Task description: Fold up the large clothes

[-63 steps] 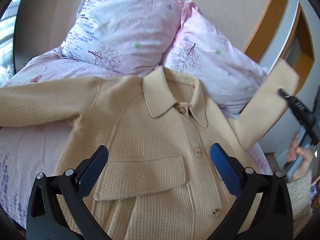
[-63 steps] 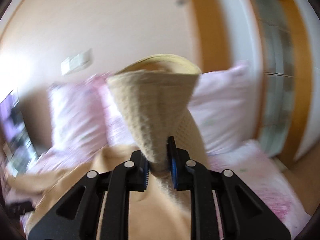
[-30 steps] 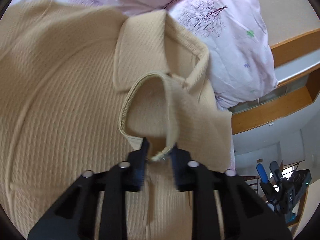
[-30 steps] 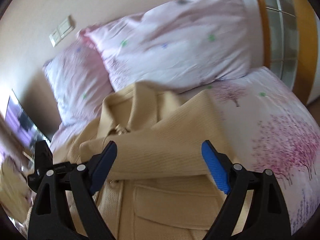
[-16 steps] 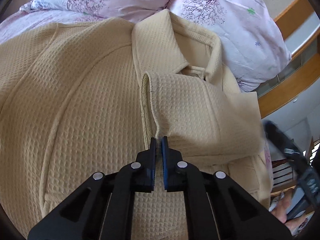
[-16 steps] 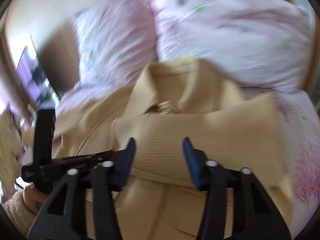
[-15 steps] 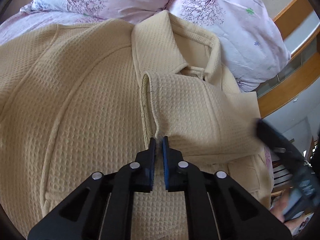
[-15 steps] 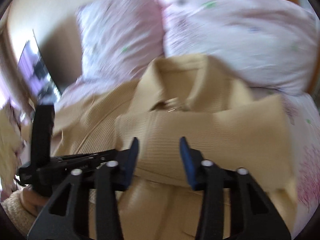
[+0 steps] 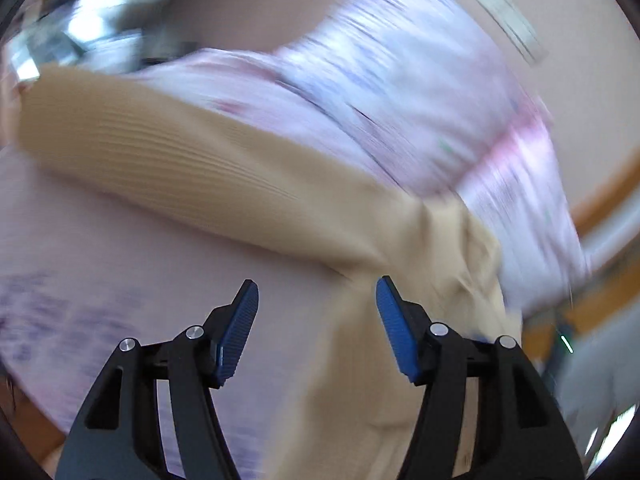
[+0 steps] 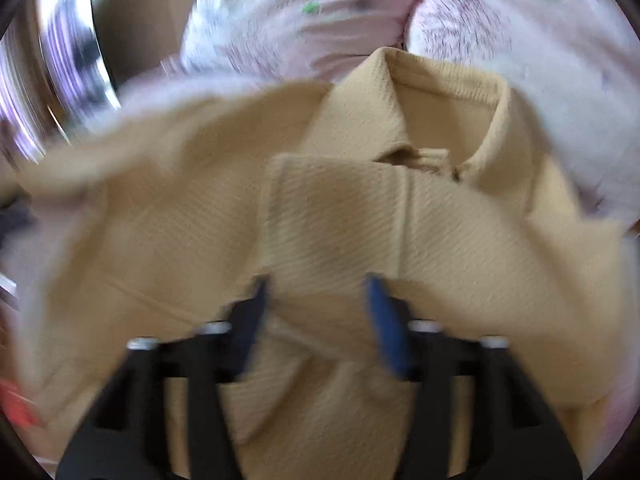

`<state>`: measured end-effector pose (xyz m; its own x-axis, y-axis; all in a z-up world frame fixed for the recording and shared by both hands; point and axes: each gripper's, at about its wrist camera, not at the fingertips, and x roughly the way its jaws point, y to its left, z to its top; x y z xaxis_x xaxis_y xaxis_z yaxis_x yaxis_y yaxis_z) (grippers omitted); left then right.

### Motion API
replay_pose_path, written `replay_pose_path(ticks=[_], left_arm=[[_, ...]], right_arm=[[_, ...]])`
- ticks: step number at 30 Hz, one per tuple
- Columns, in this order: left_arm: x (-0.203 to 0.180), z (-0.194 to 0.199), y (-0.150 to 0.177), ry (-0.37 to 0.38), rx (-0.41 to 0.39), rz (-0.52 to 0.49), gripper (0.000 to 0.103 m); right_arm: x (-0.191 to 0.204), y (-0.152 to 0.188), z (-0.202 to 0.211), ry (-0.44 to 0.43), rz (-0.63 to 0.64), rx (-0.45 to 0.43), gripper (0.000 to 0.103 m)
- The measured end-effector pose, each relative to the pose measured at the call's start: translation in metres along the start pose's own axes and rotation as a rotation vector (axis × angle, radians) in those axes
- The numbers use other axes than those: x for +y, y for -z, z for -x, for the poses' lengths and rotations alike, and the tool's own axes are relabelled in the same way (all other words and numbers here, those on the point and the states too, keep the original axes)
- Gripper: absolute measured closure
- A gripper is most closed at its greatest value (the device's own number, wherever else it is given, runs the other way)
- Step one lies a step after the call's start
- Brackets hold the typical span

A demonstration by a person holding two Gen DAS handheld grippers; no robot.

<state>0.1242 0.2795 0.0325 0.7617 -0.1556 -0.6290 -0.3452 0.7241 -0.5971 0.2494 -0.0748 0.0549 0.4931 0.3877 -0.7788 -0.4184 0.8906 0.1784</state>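
Your jacket lies on the bed below the pillows: one sleeve already folded across the chest, the other sleeve still outstretched. Both jaws stand apart, holding nothing.

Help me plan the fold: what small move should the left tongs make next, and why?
Probably reach for the outstretched sleeve and close on it near the cuff. The other sleeve already lies folded across the jacket's chest below the collar, while this one lies spread on the bedsheet, and the left tongs are open and empty.
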Motion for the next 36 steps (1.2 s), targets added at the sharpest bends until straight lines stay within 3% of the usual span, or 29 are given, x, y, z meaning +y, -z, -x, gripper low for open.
replay_pose_path(ticks=[5, 13, 16, 18, 20, 24, 29, 33, 36], left_arm=[[0.075, 0.006, -0.029, -0.021, -0.072, 0.306, 0.041], [0.13, -0.001, -0.047, 0.02, -0.177, 0.579, 0.044], [0.139, -0.004, -0.052, 0.042, -0.215, 0.632, 0.055], [0.142, -0.004, -0.055, 0.056, -0.228, 0.64, 0.081], [0.136, 0.0, -0.06, 0.051, -0.243, 0.607, 0.087], [0.097, 0.025, -0.074, 0.089, -0.306, 0.477, 0.088], [0.004, 0.059, -0.083, 0.239, -0.364, 0.246, 0.089], [-0.085, 0.069, -0.067, 0.385, -0.335, 0.057, 0.089], [-0.152, 0.06, -0.042, 0.492, -0.255, -0.078, 0.089]], right_arm=[[-0.009, 0.004, 0.046, -0.091, -0.086, -0.078, 0.021], [-0.035, 0.023, 0.074, -0.024, -0.107, -0.085, 0.02], [-0.045, 0.025, 0.074, -0.007, -0.122, -0.086, 0.02], [-0.05, 0.028, 0.076, -0.002, -0.129, -0.088, 0.02], [-0.055, 0.031, 0.08, 0.002, -0.134, -0.094, 0.02], [-0.062, 0.034, 0.09, 0.015, -0.132, -0.119, 0.02], [-0.073, 0.037, 0.105, 0.034, -0.141, -0.162, 0.02], [-0.086, 0.039, 0.114, 0.049, -0.166, -0.186, 0.02], [-0.1, 0.04, 0.121, 0.063, -0.202, -0.206, 0.02]])
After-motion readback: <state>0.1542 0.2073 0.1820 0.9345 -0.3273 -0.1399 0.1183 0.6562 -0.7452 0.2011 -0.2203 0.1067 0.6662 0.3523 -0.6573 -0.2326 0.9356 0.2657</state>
